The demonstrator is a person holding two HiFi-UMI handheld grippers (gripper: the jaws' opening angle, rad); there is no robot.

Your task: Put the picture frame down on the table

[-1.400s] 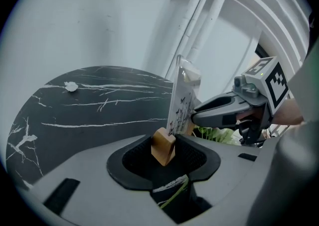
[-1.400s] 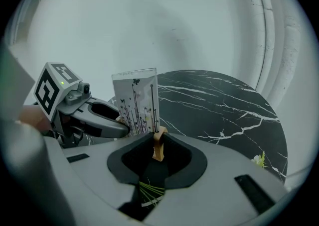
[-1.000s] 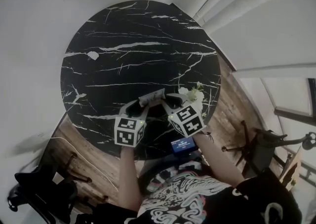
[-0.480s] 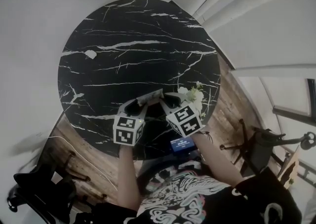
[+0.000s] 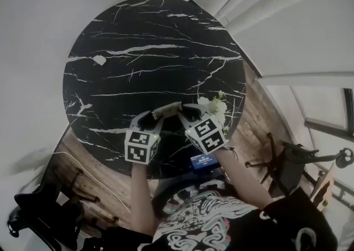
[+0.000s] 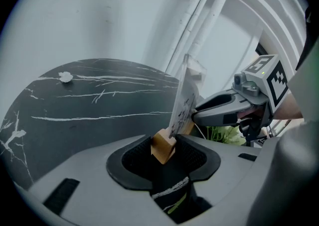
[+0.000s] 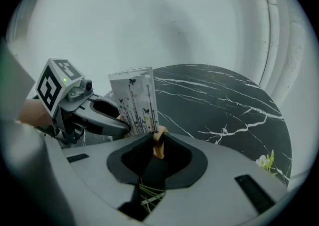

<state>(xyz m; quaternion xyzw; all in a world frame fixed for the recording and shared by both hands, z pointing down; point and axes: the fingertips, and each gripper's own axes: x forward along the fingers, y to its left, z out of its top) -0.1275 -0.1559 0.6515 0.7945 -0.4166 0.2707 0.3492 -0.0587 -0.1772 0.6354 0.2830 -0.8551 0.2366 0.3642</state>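
The picture frame [image 5: 167,110] is a clear sheet with a thin plant drawing, set upright in a small wooden base. It hangs over the near edge of the round black marble table [image 5: 138,51]. My left gripper [image 5: 150,117] is shut on one end of the wooden base [image 6: 163,148]. My right gripper [image 5: 188,113] is shut on the other end [image 7: 159,143]. In the left gripper view the frame [image 6: 183,100] shows edge-on, with the right gripper [image 6: 219,110] behind it. In the right gripper view the frame [image 7: 134,103] shows its face beside the left gripper [image 7: 94,115].
A small white scrap [image 5: 99,59] lies on the table's far left part. White flowers with green leaves [image 5: 217,106] sit at the table's near right edge. A lit blue screen [image 5: 203,161] is below my grippers. Wooden floor and a dark chair [image 5: 287,161] lie to the right.
Both grippers have shifted slightly left and nearer in the head view, with the frame between them. Their hold on the wooden base is unchanged.
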